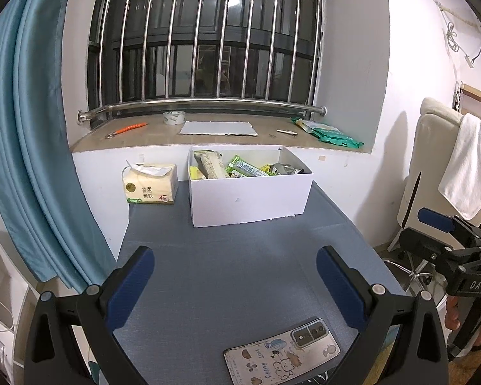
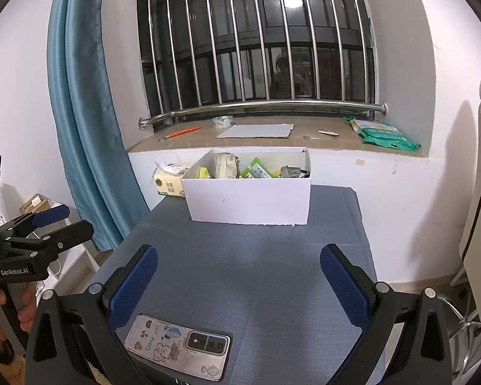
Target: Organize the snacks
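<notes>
A white cardboard box (image 1: 250, 199) stands at the far end of the grey table (image 1: 240, 272), against the wall. It holds several snack packets (image 1: 240, 166), green, yellow and beige. The box also shows in the right wrist view (image 2: 250, 200) with the snacks (image 2: 253, 168) inside. My left gripper (image 1: 235, 256) is open and empty above the near part of the table. My right gripper (image 2: 239, 258) is open and empty too, held beside the left one. Each gripper shows at the edge of the other's view, the right (image 1: 445, 224) and the left (image 2: 48, 221).
A phone in a cartoon case (image 1: 282, 349) lies at the table's near edge, also in the right wrist view (image 2: 179, 345). A tissue pack (image 1: 150, 184) sits left of the box. The windowsill holds tape (image 1: 173, 117), a grey sheet (image 1: 218, 127) and a green bag (image 1: 330, 133). Blue curtain (image 1: 32, 144) left, chair (image 1: 433, 166) right.
</notes>
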Motion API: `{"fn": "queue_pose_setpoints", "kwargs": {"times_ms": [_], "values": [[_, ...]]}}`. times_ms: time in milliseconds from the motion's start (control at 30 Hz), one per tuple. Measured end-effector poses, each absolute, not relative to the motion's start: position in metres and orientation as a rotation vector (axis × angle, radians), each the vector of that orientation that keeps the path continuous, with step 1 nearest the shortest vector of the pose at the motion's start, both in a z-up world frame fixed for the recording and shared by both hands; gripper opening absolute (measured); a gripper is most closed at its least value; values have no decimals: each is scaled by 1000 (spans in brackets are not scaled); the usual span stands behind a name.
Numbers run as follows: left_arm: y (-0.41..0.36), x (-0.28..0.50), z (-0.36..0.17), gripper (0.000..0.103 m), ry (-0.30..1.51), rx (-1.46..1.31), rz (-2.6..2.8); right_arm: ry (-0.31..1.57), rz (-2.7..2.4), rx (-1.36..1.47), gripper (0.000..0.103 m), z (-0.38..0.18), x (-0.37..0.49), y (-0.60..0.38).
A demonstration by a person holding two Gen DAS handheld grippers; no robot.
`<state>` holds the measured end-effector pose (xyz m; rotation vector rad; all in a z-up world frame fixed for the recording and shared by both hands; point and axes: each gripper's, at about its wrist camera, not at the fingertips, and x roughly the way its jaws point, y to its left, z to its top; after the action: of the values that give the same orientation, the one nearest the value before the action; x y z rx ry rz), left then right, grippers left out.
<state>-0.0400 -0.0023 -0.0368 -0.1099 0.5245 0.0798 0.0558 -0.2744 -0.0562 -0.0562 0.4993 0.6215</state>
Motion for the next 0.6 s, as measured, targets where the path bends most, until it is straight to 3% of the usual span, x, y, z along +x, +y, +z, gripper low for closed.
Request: {"fn": "queue_pose_setpoints", "kwargs": {"times_ms": [600], "values": [[-5, -40, -38, 103, 532, -106, 78, 499, 624, -58, 103, -56, 53, -274]]}}
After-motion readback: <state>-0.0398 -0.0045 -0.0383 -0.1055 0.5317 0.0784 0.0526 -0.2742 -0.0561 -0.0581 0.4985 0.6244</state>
